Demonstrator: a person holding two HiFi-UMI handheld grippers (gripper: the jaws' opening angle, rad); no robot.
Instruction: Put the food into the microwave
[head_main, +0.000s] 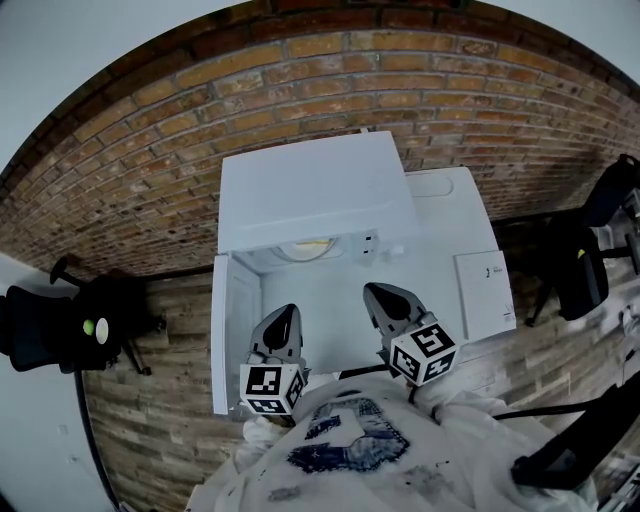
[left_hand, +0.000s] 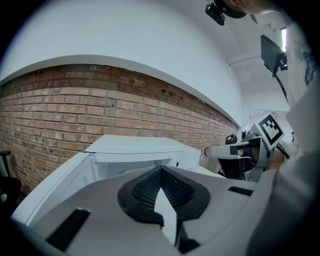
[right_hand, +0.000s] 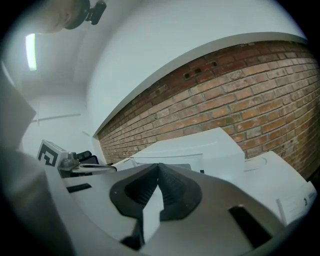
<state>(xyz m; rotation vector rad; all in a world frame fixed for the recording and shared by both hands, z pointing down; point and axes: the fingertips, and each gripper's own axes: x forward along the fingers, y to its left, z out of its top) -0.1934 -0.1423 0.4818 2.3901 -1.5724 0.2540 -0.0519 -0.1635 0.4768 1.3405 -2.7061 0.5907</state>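
Head view showed the food (head_main: 310, 246) inside the microwave (head_main: 315, 185), door (head_main: 233, 330) swung open leftward. My left gripper (head_main: 284, 314) and right gripper (head_main: 384, 293) hung before the opening, each with jaws pressed together, holding nothing.

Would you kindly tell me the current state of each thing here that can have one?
Microwave: door swung open to the left.
Plate: inside the microwave, with something yellowish on it.
Left claw: shut, empty.
Right claw: shut, empty.
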